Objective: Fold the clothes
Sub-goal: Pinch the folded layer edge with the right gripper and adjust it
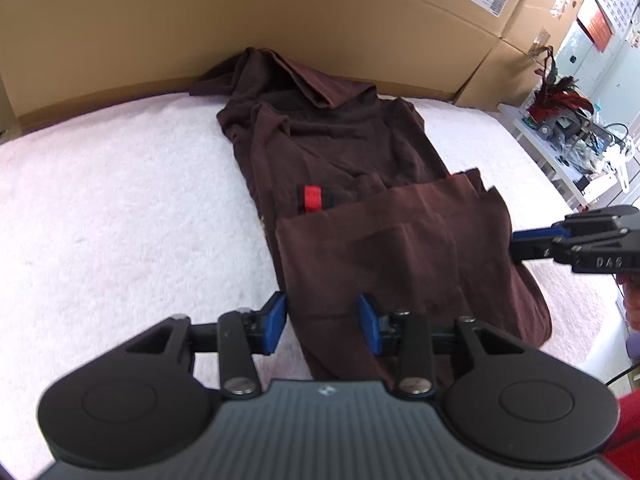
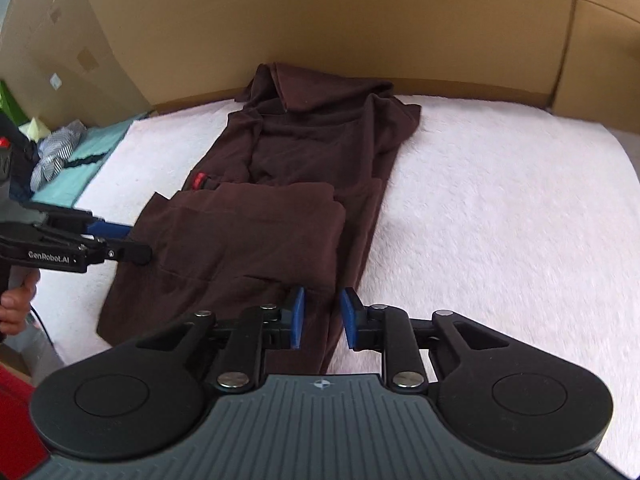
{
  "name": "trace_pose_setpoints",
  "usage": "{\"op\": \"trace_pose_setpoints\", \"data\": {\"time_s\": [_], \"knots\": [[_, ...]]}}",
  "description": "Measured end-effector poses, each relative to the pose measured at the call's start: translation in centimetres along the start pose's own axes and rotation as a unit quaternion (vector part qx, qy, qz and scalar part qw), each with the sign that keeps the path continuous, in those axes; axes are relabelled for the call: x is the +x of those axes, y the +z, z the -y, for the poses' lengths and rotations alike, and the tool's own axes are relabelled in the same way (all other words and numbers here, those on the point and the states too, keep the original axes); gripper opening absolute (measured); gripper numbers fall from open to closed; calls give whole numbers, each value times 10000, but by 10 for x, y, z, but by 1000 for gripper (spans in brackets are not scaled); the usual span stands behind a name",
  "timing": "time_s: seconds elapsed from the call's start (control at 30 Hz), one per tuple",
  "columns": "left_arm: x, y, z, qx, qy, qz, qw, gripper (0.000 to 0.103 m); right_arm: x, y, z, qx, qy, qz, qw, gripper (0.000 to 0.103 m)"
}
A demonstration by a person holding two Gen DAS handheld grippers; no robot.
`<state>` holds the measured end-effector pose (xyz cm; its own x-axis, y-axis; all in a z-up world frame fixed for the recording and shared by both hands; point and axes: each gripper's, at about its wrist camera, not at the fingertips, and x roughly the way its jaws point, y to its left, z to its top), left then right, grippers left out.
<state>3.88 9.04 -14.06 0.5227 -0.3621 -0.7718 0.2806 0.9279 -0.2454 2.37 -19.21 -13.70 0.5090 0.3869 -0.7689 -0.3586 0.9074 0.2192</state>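
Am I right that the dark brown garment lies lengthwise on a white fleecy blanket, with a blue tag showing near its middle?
Not quite: the tag is red, not blue, as the left wrist view shows plainly, and the right wrist view agrees. The rest holds: the dark brown garment lies lengthwise on the white fleecy blanket, with the tag near its middle.

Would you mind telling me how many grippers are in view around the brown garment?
2. The left gripper hangs over the brown garment's near end at its left edge; the right gripper hangs over its right edge. None seems hidden.
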Motion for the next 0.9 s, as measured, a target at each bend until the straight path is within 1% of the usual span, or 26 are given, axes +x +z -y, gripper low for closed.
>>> {"op": "trace_pose_setpoints", "data": {"time_s": [0.07, 0.1, 0.13, 0.17, 0.27, 0.3, 0.37, 0.4, 0.47, 0.5, 0.53, 0.57, 0.6, 0.63, 0.67, 0.7, 0.73, 0.77, 0.8, 0.83, 0.87, 0.9], "knots": [[11, 4, -5, -222, -73, -96, 9997, 39, 10, 3, 1, 2, 76, -98, 9999, 22], [13, 5, -7, -290, -114, -109, 9995, 37, 14, 4, 1, 4, 117, -144, 9998, 18], [14, 5, -6, -289, -113, -92, 9995, 37, 16, 6, 2, 34, 138, -175, 9997, 10], [13, 4, -5, -275, -87, -73, 9996, 37, 14, 7, 5, 121, 115, -177, 9997, 8], [12, 1, -6, -352, -55, -43, 9994, 39, 9, 4, 15, 400, 55, -181, 9990, 7], [13, 2, -7, -388, -55, -52, 9992, 41, 9, 2, 16, 453, 39, -201, 9988, 7], [15, 4, -8, -457, -52, -72, 9989, 43, 10, 1, 15, 499, 3, -183, 9986, 9], [15, 4, -8, -394, -33, -86, 9992, 44, 10, 1, 14, 523, -16, -174, 9985, 11], [15, 5, -6, -240, 19, -117, 9996, 47, 4, 3, 17, 710, -5, -54, 9975, 12], [12, 7, -5, -186, 20, -64, 9998, 46, 1, 5, 19, 801, 4, 31, 9968, 13], [10, 9, -3, -135, 19, -7, 9999, 44, -2, 8, 20, 819, 0, 119, 9966, 17], [8, 11, -2, -83, 18, 51, 10000, 37, -5, 10, 21, 836, -5, 206, 9963, 19], [5, 13, -1, -32, 17, 109, 9999, 34, -5, 13, 21, 858, 8, 267, 9960, 25], [9, 15, -1, 4, 32, 86, 10000, 34, -1, 16, 21, 889, 58, 275, 9956, 37], [13, 16, -1, 38, 47, 56, 10000, 34, 3, 18, 21, 920, 108, 282, 9953, 41], [17, 17, -2, 72, 63, 27, 10000, 35, 7, 21, 21, 940, 162, 270, 9951, 41], [21, 19, -2, 107, 78, -3, 9999, 35, 14, 23, 21, 941, 222, 217, 9951, 34], [23, 19, -2, 109, 54, 26, 9999, 33, 20, 24, 20, 927, 266, 156, 9952, 25], [22, 20, -2, 122, 35, 74, 9999, 23, 24, 26, 19, 886, 278, 81, 9957, 11], [21, 22, -1, 136, 18, 124, 9998, 15, 26, 27, 17, 821, 286, 52, 9962, 7], [16, 24, 0, 140, 14, 202, 9997, 6, 22, 28, 15, 712, 286, 121, 9970, 6], [11, 26, 0, 114, -22, 292, 9995, 6, 18, 29, 14, 657, 281, 190, 9973, 4]]}}
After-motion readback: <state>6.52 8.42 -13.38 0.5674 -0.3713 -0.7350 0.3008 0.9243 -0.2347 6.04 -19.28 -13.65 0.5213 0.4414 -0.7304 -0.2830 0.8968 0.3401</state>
